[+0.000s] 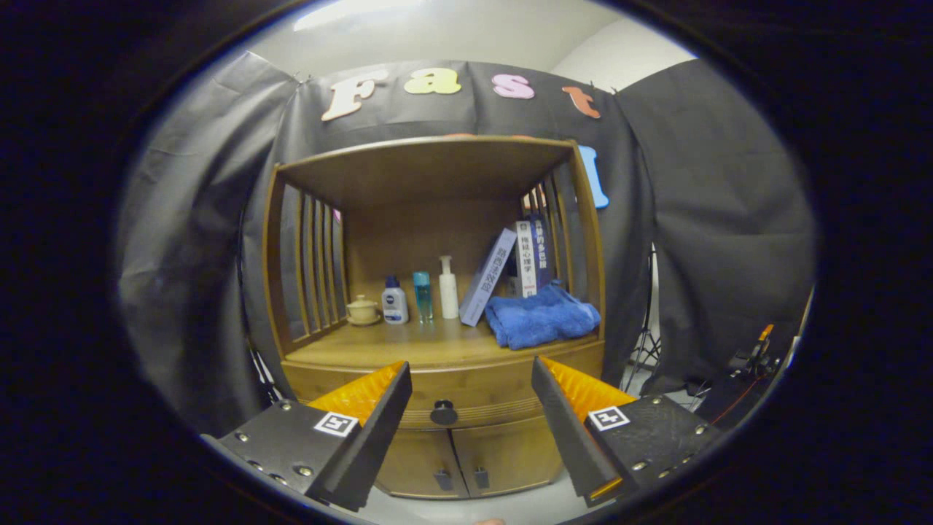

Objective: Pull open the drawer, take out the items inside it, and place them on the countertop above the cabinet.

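A wooden cabinet (437,364) stands ahead of me against the booth wall. Its drawer (466,399) is closed under the countertop (415,343), with a dark round knob (444,413) at the front. My gripper (470,379) is open, fingers wide apart, nothing between them. The knob lies between the two fingers but some way beyond them. What the drawer holds is hidden.
On the countertop stand a small lidded cup (362,309), three bottles (421,295), several leaning books (510,270) and a folded blue towel (539,315). Two lower doors (466,463) sit under the drawer. A tripod and cables (729,364) stand right of the cabinet.
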Action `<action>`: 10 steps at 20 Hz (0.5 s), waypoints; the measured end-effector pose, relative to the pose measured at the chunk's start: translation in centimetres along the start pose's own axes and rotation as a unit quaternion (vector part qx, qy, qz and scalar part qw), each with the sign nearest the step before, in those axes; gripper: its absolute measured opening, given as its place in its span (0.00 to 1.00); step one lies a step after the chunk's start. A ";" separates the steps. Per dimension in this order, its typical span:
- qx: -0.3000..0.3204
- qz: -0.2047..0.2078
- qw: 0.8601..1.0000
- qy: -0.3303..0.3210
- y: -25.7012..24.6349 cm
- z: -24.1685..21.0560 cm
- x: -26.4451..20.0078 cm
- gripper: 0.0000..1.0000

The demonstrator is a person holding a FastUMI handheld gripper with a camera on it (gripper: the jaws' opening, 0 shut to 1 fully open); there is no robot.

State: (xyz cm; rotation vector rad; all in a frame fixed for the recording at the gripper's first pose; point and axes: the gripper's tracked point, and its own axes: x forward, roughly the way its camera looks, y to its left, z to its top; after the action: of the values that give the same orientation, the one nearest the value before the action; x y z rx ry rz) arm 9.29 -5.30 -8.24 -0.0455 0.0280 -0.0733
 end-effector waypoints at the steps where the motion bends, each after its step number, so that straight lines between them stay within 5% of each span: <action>1: -0.002 -0.005 1.000 0.006 -0.3 -1.3 1.1 0.99; 10: -0.042 0.026 0.997 0.065 2.8 -12.1 9.8 0.99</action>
State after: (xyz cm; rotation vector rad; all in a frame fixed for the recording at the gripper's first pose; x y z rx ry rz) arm 18.93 -3.77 -20.74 -0.1245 0.1615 -0.0220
